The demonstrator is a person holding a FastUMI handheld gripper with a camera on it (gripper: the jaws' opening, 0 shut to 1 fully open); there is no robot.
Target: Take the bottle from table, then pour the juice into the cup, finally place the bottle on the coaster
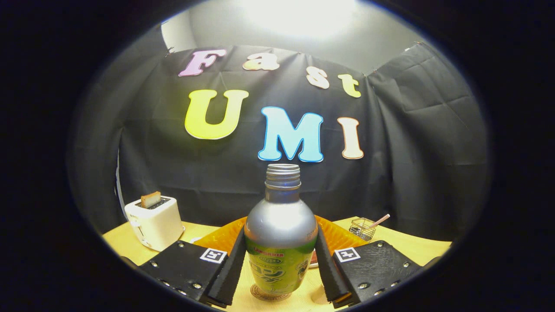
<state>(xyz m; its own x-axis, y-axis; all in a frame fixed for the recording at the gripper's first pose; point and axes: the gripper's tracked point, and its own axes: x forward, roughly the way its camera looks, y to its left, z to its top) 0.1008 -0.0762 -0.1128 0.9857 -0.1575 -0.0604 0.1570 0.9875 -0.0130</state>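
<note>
The tongs (281,268) pinch the bottle (281,242) from both sides, each finger pressed flat against the lower body where the silver shoulder gives way to the green label. The bottle stands upright between the fingers, its threaded neck uncapped and open at the top. Directly beneath its base sits a round coaster (269,294) on the pale wooden surface (416,249); whether the base touches the coaster or hangs just above it cannot be told. Behind the bottle, and partly hidden by it and the fingers, lies an orange mat (336,236) with a ribbed texture. Beyond the left finger, toward the far side of the surface, a white toaster (155,222) stands with a slice of toast (150,199) poking up from one slot. Beyond the right finger, a small wire basket (362,228) rests on the surface with a pinkish straw (380,220) leaning out of it. A little red and white shape shows in the gap between the bottle and the right finger, too hidden to make out.
</note>
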